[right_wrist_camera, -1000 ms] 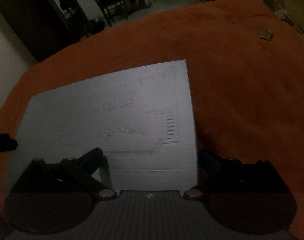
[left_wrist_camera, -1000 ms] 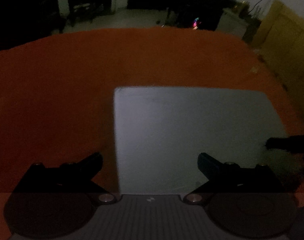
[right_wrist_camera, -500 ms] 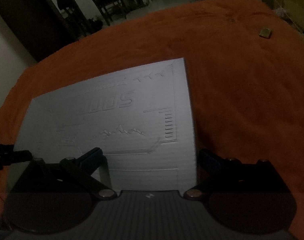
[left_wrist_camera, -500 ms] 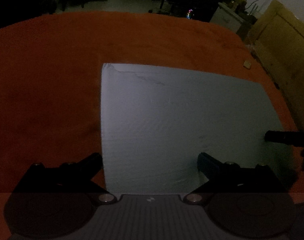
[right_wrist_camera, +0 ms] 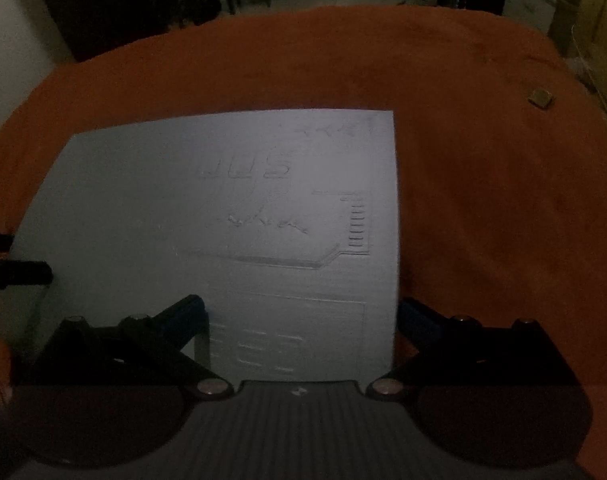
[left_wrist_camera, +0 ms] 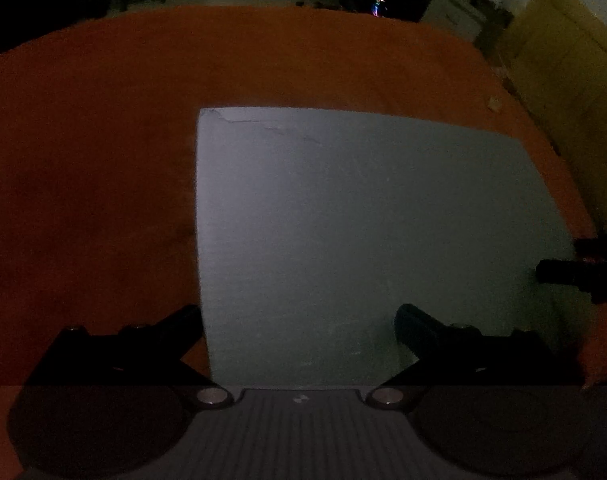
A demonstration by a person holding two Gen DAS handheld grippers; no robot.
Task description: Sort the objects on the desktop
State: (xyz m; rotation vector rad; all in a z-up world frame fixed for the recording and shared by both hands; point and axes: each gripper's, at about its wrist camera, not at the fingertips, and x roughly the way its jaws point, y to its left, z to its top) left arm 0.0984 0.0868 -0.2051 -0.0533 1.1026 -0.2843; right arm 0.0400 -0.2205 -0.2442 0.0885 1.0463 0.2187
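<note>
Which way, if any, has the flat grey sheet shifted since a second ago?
No: the flat grey sheet keeps its far right corner equally near the small tan object on the orange cloth.

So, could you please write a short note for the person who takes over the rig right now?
Left tongs: open, straddling the near left corner of the grey embossed sheet.
Right tongs: open, straddling its near right corner.
The sheet is on the orange cloth; neither pair is closed on it. A small tan object sits far right on the cloth.
Done: nothing visibly sorted.
Left: grip and place the sheet, probably the small object too.
</note>
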